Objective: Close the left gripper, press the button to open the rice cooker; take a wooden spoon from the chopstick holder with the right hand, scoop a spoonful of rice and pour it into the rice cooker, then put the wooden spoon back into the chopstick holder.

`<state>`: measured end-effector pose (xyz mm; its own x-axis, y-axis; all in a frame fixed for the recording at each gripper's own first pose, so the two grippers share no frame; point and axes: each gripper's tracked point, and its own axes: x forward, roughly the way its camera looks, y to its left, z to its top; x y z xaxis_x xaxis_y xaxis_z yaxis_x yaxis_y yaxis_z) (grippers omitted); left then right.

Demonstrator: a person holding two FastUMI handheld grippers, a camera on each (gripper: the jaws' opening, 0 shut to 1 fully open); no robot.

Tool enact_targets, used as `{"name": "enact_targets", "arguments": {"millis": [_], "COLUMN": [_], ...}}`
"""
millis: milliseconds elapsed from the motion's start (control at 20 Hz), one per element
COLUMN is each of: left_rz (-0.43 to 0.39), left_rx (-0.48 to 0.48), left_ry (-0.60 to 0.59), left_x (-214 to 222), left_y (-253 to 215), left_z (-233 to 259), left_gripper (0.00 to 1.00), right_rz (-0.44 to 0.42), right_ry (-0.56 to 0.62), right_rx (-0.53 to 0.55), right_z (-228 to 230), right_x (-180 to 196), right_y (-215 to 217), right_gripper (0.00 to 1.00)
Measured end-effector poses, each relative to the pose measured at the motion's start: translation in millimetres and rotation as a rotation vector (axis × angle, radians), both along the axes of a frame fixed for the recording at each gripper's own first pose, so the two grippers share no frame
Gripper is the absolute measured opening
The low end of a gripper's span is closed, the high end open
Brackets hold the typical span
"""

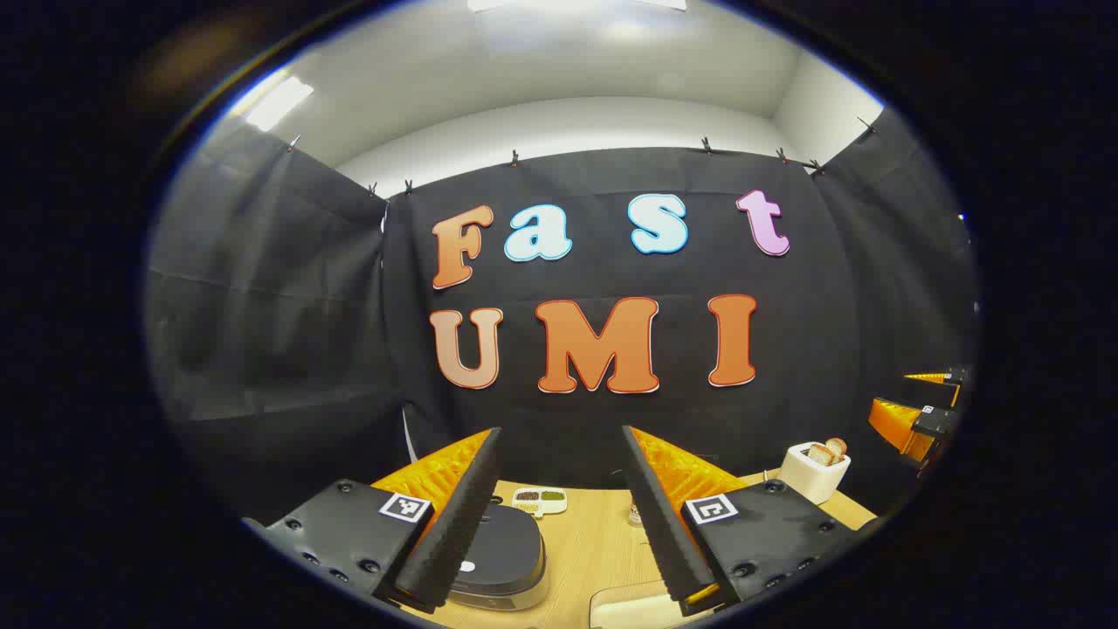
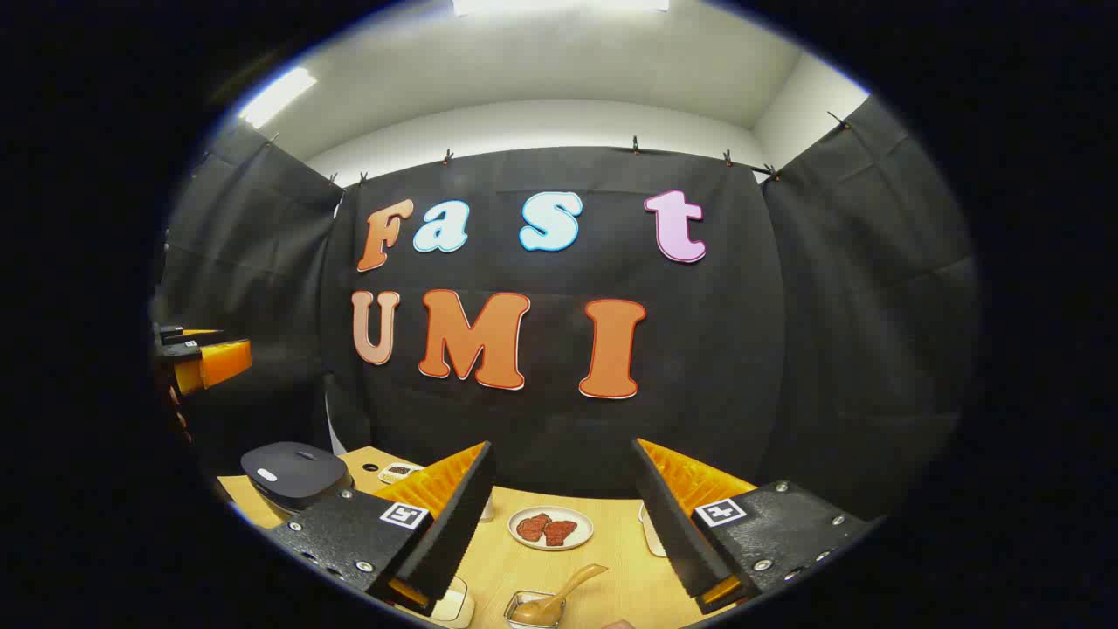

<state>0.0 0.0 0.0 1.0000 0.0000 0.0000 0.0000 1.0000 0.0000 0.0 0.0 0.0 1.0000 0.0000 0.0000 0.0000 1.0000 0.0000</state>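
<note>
My left gripper point(image 1: 561, 430) is held open above the wooden table's near edge, nothing between its fingers. Below its left finger sits the rice cooker point(image 1: 502, 559), dark lid down. Behind the cooker lies a small white divided dish of grains point(image 1: 539, 501). My right gripper point(image 2: 563, 443) is also open and empty. Under it a wooden spoon point(image 2: 563, 587) leans out of a small metal holder point(image 2: 528, 611). The right gripper view has the rice cooker point(image 2: 293, 476) at far left, with the left gripper point(image 2: 199, 356) above it. The right gripper point(image 1: 921, 411) appears far right in the left gripper view.
A white toaster point(image 1: 814, 472) with bread slices stands at the table's back right. A plate with two pieces of meat point(image 2: 550, 528) lies mid-table, and a white dish point(image 2: 651, 531) sits beside it. A white object point(image 2: 458, 603) sits under my right gripper's left finger.
</note>
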Motion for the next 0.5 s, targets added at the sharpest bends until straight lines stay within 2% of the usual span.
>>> {"name": "enact_targets", "arguments": {"millis": [200,400,450,500], "left_rz": [0.022,0.046,0.051,0.058], "left_rx": [0.026,0.0,0.003,0.01], "left_ry": [0.018,0.065,0.072,0.071], "left_x": [-13,-23,-20,-17], "left_y": [-13,-18,-16,-13], "left_z": [-4,-20,-22,-21], "left_gripper": [0.91,0.92,0.92,0.92], "right_rz": [0.032,0.052,0.07,0.087], "right_ry": [0.013,0.055,0.059,0.057], "right_rx": [0.002,0.036,0.036,0.038], "right_z": [-10,-29,-31,-30], "right_x": [-1,-2,-3,-2], "right_y": [-6,-10,-10,-6], "right_gripper": [0.95,0.95,0.98,0.95]}}
